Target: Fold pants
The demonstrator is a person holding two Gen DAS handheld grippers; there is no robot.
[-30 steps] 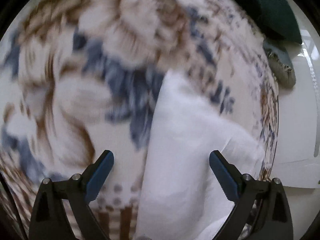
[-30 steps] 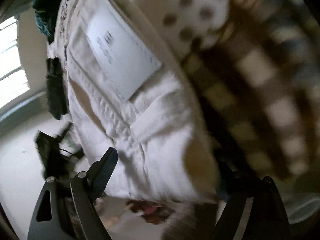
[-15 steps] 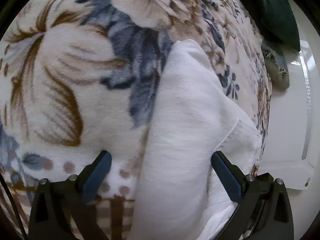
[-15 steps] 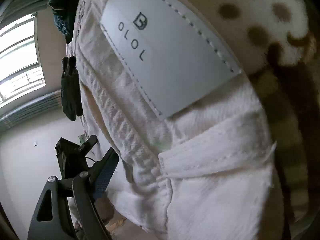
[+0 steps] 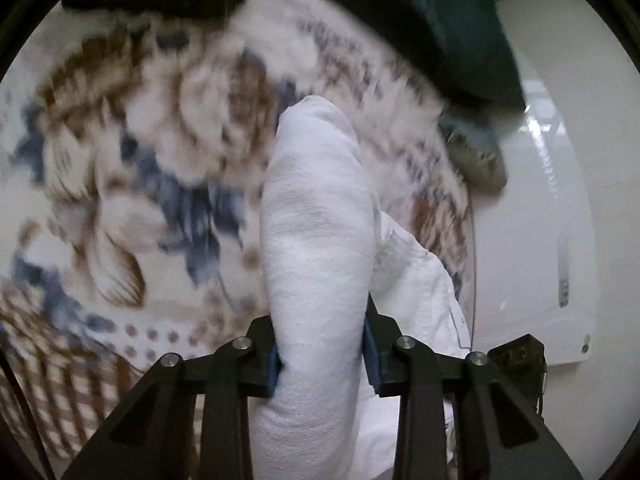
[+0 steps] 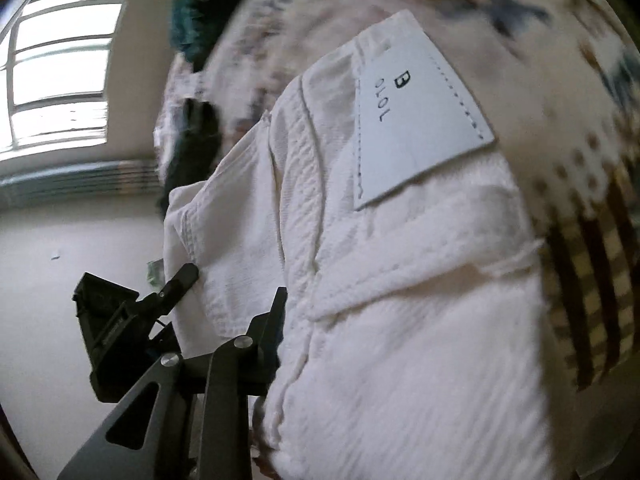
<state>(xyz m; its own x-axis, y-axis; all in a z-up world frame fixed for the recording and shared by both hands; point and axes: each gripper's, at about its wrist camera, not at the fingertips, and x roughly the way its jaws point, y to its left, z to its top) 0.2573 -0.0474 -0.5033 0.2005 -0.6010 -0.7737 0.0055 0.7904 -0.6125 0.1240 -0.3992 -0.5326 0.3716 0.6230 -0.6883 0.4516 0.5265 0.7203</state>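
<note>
White pants [image 5: 316,216] lie over a floral blanket [image 5: 120,168]. My left gripper [image 5: 322,354] is shut on a thick fold of the white fabric, which rises between the blue pads. In the right wrist view the pants' waistband [image 6: 400,300] with a white label patch [image 6: 416,120] fills the frame. My right gripper [image 6: 360,344] has its left finger [image 6: 268,332] against the waistband; the right finger is hidden under the fabric. The other gripper [image 6: 120,320] shows at lower left in the right wrist view.
The blanket has brown and blue flowers and a checked border [image 6: 592,272]. A dark green cloth [image 5: 452,24] lies at the blanket's far edge. A white wall [image 5: 540,208] is on the right. A window [image 6: 60,76] is on the left.
My left gripper has closed on the fold of white pants; it was open half a second ago. The right gripper has moved in on the waistband, and the fabric now covers its right finger.
</note>
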